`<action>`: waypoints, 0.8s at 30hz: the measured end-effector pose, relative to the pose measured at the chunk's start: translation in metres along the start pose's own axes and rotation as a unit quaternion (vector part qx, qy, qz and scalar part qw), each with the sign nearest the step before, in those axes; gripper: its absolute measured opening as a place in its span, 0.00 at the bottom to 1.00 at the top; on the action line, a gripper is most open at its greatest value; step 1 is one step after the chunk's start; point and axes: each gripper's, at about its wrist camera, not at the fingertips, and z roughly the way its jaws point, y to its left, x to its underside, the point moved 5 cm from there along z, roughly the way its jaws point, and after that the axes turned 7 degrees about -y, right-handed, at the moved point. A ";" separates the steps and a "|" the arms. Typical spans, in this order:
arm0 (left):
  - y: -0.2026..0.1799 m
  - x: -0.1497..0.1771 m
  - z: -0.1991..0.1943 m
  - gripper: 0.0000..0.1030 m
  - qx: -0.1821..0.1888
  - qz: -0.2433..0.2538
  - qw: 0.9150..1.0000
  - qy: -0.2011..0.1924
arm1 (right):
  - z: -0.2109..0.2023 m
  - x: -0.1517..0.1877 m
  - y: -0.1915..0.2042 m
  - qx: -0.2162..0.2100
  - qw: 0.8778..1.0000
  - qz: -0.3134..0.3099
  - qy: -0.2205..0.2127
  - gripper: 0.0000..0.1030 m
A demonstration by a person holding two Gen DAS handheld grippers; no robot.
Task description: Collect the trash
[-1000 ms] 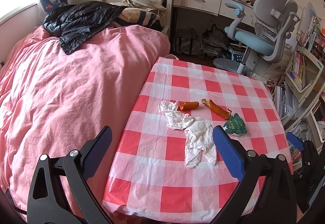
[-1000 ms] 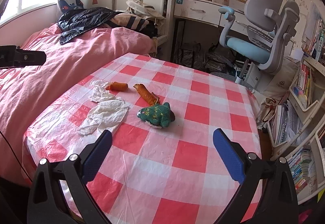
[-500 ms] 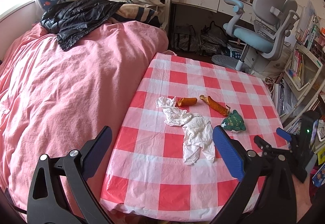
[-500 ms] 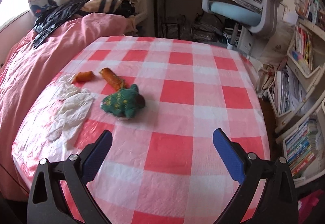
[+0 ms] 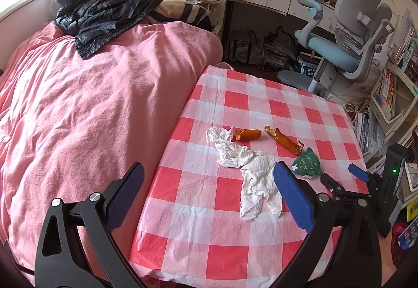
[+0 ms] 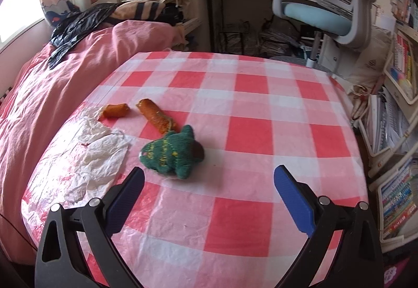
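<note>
— Claws?
— Left claw (image 5: 209,196) released, empty; right claw (image 6: 209,199) likewise, above the surface (image 6: 261,131).
— Trash?
— Crumpled tissues (image 5: 245,165), two orange wrappers (image 6: 156,114) beside a green knitted toy (image 6: 171,152).

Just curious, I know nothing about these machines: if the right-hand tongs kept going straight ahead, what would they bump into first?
Probably the checked tablecloth just right of the green knitted toy. The right tongs are open; depth is hard to judge.
</note>
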 end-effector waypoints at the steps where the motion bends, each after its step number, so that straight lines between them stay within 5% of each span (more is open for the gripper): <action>1: -0.001 -0.001 0.001 0.93 -0.001 0.001 1.000 0.000 | 0.002 0.000 0.002 -0.005 1.000 -0.003 0.002 0.92; 5: 0.002 -0.004 0.008 0.93 -0.005 -0.002 1.000 0.004 | 0.011 0.001 0.012 -0.026 0.999 -0.016 0.018 0.81; 9: 0.017 -0.006 0.014 0.93 -0.013 -0.022 1.000 0.008 | 0.023 0.012 0.017 -0.044 0.997 -0.030 0.061 0.45; 11: 0.028 -0.007 0.016 0.93 -0.016 -0.040 0.999 0.011 | 0.023 0.015 0.018 -0.047 0.996 -0.035 0.069 0.37; 17: 0.052 -0.001 0.030 0.93 -0.032 -0.078 0.996 0.029 | 0.014 0.011 0.016 -0.065 0.996 -0.018 0.053 0.42; 20: 0.049 0.004 0.038 0.93 -0.040 -0.067 0.996 0.036 | 0.019 0.010 0.020 -0.064 0.997 -0.023 0.048 0.55; 24: 0.035 0.011 0.050 0.93 -0.047 -0.029 0.997 0.046 | 0.031 0.006 0.023 -0.073 0.996 -0.021 0.046 0.57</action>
